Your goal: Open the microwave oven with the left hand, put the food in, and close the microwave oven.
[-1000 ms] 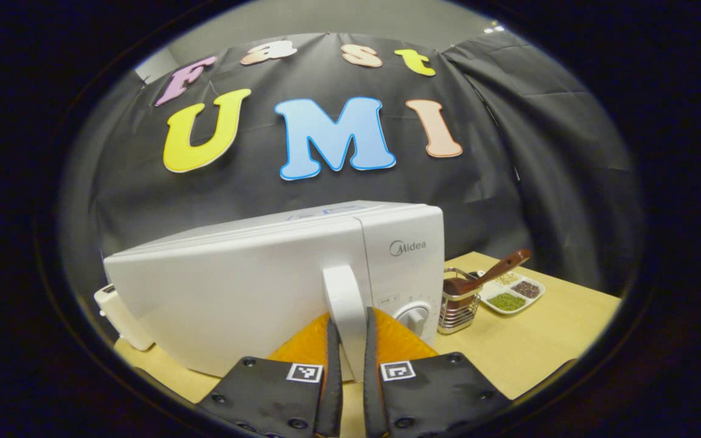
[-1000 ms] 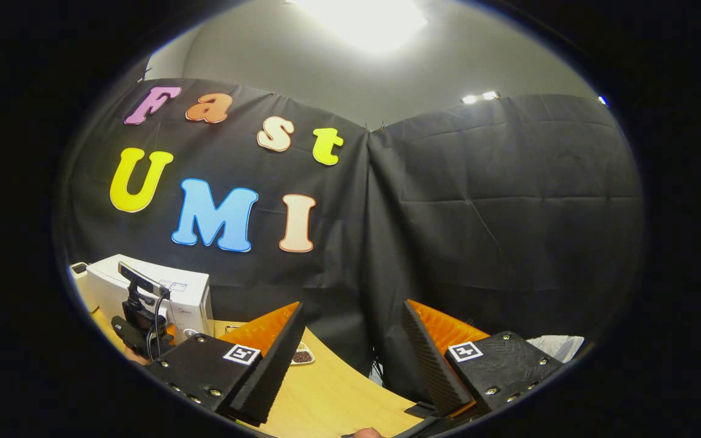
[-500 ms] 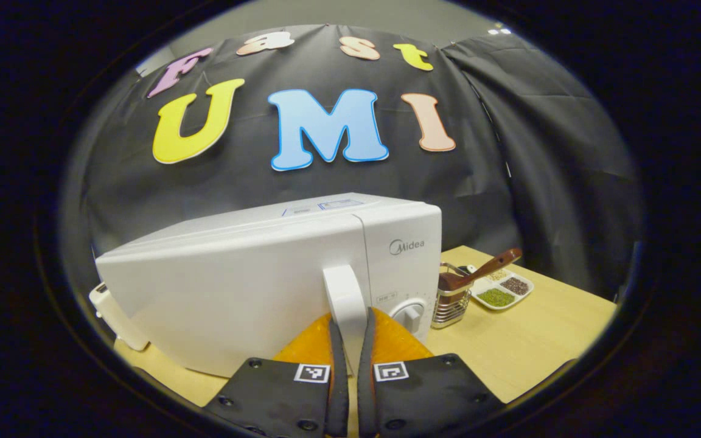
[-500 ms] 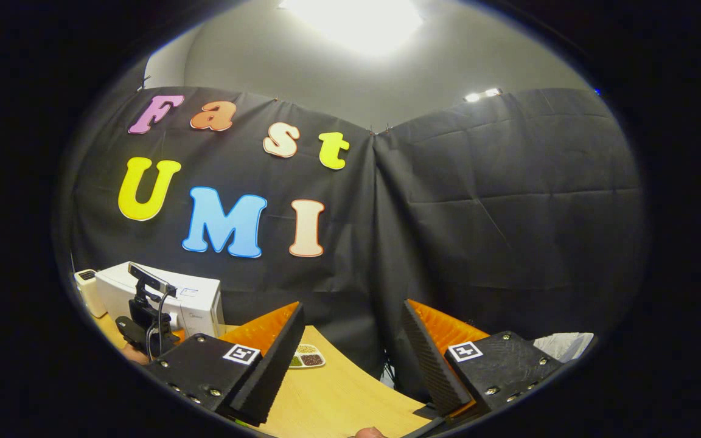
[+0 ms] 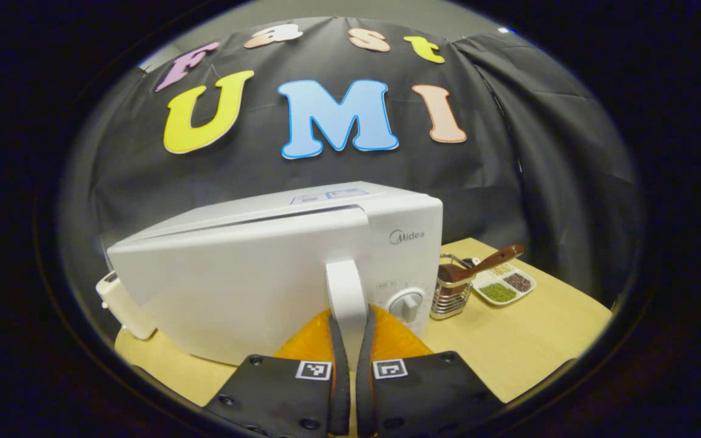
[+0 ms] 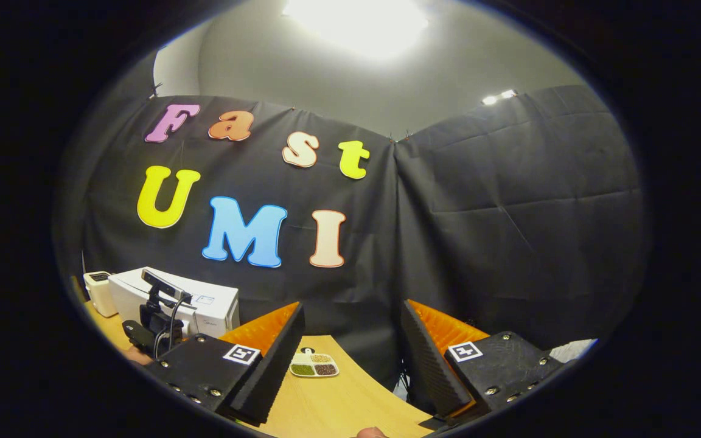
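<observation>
Straight ahead of the left gripper (image 5: 348, 340) sits the white microwave oven (image 5: 277, 267) on the wooden table (image 5: 527, 347), its door slightly ajar along the top edge; both fingers pinch the vertical door handle (image 5: 347, 298), jaws narrow, closed on it. Right of the gripper, past the control knob (image 5: 406, 304), a wire basket (image 5: 448, 292) holds a dark jar with a brown wooden spoon (image 5: 490, 263) sticking out. Just beyond it a white divided dish (image 5: 504, 287) has green, dark and pale grains in separate compartments. Left of the microwave, a small white appliance (image 5: 120, 304), partly hidden.

Right gripper (image 6: 350, 340) held high with jaws wide apart, gripping nothing; same divided dish (image 6: 314, 366) on the table between its fingers, farther off. Off to its left the microwave (image 6: 204, 304) with the other gripper's camera mount (image 6: 159, 316) in front. Food item: cannot tell where it is
</observation>
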Available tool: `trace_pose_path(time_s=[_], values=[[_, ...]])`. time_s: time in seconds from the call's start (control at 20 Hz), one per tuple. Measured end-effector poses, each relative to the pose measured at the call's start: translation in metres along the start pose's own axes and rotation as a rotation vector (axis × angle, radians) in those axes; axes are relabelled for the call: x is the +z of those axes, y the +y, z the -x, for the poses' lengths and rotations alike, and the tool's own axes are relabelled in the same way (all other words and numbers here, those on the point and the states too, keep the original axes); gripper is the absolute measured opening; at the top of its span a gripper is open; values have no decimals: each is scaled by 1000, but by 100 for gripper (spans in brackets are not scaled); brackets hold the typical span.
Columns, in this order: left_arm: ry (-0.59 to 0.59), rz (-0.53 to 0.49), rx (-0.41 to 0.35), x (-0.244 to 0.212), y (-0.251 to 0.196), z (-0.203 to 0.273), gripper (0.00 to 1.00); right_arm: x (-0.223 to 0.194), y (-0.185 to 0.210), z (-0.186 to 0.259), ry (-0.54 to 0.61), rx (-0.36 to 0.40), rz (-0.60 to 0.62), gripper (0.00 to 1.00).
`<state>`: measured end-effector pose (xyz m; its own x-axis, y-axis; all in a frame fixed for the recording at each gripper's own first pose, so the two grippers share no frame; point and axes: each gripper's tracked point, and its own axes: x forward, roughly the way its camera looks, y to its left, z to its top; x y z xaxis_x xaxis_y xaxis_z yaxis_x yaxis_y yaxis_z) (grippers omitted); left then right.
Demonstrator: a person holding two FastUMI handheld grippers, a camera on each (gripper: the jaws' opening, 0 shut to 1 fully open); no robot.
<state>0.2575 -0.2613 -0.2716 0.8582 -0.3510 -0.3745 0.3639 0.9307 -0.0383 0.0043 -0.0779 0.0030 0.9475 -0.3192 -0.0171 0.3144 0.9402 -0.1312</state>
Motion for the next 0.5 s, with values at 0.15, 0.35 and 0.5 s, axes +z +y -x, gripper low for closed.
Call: trace_pose_path(time_s=[0.15, 0.35, 0.5], values=[[8, -9, -10, -9, 1, 22, 10, -7, 7, -6, 5, 44, -27, 96], [2, -20, 5, -16, 6, 53, 11, -8, 18, -4, -3, 112, -61, 94], [4, -7, 23, -25, 13, 81, 12, -9, 21, 2, -8, 165, -71, 93]])
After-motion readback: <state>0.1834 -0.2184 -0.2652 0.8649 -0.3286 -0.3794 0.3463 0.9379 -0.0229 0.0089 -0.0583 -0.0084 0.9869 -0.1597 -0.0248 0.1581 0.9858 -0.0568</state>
